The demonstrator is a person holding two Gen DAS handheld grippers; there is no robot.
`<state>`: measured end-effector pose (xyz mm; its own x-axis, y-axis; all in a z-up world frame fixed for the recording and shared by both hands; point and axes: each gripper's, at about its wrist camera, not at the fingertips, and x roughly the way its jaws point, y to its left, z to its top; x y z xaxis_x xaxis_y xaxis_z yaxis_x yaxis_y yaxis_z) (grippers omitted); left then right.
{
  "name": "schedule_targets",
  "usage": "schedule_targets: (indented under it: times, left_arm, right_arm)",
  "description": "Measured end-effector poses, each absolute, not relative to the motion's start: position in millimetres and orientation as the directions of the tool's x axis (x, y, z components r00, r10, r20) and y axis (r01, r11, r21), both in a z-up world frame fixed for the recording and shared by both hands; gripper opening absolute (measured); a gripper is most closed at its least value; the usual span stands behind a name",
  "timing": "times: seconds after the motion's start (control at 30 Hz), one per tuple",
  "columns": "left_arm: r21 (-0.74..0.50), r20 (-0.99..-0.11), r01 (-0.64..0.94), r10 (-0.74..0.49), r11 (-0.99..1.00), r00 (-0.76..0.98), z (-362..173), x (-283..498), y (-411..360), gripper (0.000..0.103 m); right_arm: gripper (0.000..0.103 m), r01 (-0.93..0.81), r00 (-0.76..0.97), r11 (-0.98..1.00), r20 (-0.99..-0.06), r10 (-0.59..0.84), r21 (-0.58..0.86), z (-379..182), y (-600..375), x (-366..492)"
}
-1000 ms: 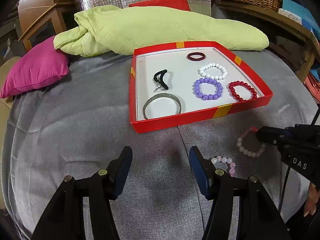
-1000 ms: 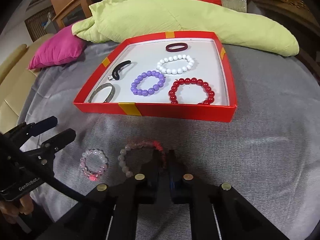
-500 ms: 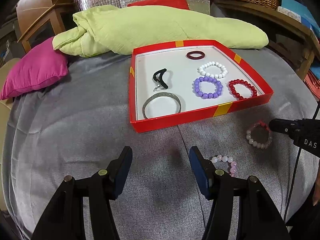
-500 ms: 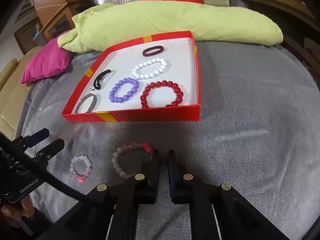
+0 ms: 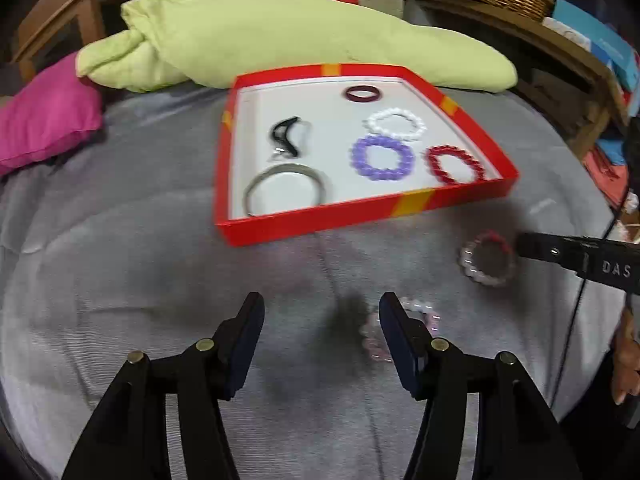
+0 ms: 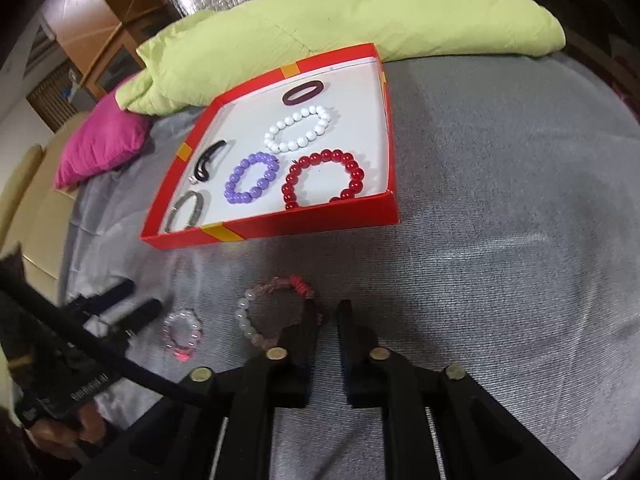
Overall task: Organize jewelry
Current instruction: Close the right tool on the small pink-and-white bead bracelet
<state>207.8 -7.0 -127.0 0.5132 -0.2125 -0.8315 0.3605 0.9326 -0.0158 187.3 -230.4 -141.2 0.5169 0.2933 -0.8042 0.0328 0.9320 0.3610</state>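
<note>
Letters "DAS" mark my right gripper (image 5: 524, 245) at three o'clock, jaws opening, empty, beside the pink bracelet (image 5: 486, 258); my left gripper (image 5: 320, 332) gapes empty.

left tool (image 5: 321, 340): jaws apart, nothing between, angled downward | right tool (image 6: 328, 322): jaws opening, narrow gap, nothing between, angled downward | a hand (image 6: 64, 430) grips the left tool's handle

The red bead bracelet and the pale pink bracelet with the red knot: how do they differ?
The red bead bracelet lies inside the red tray; the pale pink bracelet lies outside on the grey cloth. The first is uniformly dark red, the second mostly pale. Both are round, beaded and flat.
</note>
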Motion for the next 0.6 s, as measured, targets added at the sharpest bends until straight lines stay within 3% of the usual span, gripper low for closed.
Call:
schedule_targets:
  times: [0.07, 0.23, 0.3, 0.37, 0.47, 0.6]
  left_arm:
    - [-0.016, -0.832, 0.377, -0.222, 0.926, 0.508, -127, 205, -11, 0.062]
    - [-0.028, -0.853, 0.416, -0.238, 0.909, 0.464, -134, 203, -18, 0.064]
    - [-0.027, -0.866, 0.427, -0.234, 0.904, 0.442, -140, 203, -21, 0.064]
    - [-0.009, -0.875, 0.434, -0.216, 0.901, 0.433, -145, 203, -24, 0.065]
    - [-0.003, -0.876, 0.448, -0.219, 0.894, 0.43, -146, 202, -26, 0.073]
    - [0.013, -0.878, 0.489, -0.224, 0.872, 0.423, -149, 197, -33, 0.085]
  right_arm:
    - [0.05, 0.028, 0.526, 0.927, -0.794, 0.305, 0.374, -139, -230, 186]
    - [0.053, -0.026, 0.56, 0.948, -0.781, 0.277, 0.318, -134, -217, 182]
    - [0.045, -0.036, 0.54, 0.958, -0.801, 0.258, 0.285, -139, -212, 185]
    - [0.028, -0.042, 0.517, 0.97, -0.825, 0.227, 0.241, -147, -206, 187]
    - [0.011, -0.059, 0.53, 0.982, -0.828, 0.182, 0.178, -146, -202, 185]
    - [0.012, -0.041, 0.532, 0.985, -0.83, 0.164, 0.169, -147, -208, 184]
